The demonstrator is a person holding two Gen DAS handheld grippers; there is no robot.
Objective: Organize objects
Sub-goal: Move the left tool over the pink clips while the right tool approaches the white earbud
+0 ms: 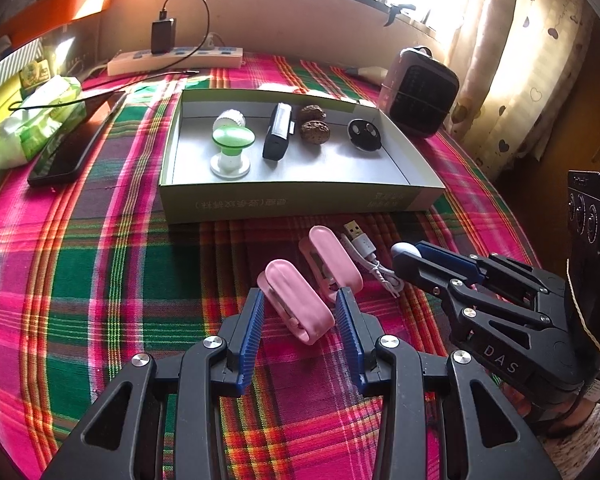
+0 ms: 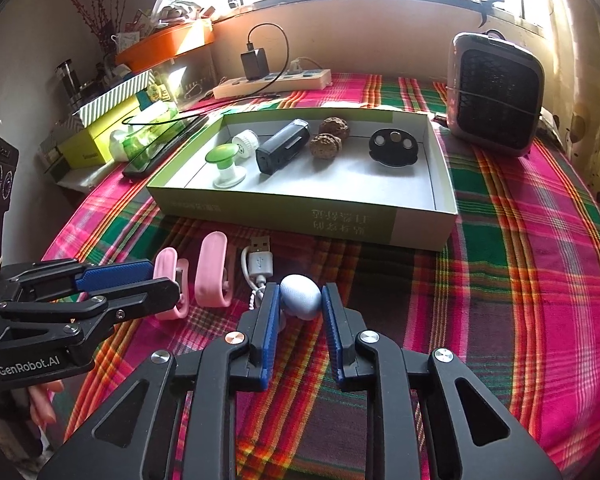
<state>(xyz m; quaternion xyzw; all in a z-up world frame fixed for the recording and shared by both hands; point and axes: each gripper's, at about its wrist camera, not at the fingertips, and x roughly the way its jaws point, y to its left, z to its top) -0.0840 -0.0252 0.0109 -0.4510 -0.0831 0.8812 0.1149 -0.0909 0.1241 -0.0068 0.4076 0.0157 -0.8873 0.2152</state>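
An open cardboard box point(image 1: 300, 200) point(image 2: 420, 224) holds a green-topped knob, a black device, two walnuts and a black disc. In front of it lie two pink clips and a white USB cable point(image 1: 364, 252) point(image 2: 260, 268). My left gripper point(image 1: 300, 304) is open, its fingers on either side of the nearer pink clip point(image 1: 296, 304) point(image 2: 168, 280), which rests on the cloth. My right gripper point(image 2: 300, 300) point(image 1: 404, 260) has its fingers against a pale blue egg-shaped object point(image 2: 300, 294) point(image 1: 405, 249). The second pink clip point(image 1: 332, 260) point(image 2: 212, 272) lies beside the first.
A plaid cloth point(image 1: 80, 280) covers the table. A small heater point(image 1: 420, 92) point(image 2: 496, 92) stands at the back right. A power strip point(image 1: 172, 60) with a charger lies at the back. A phone point(image 1: 72, 148) and a tissue pack point(image 1: 36, 124) lie left.
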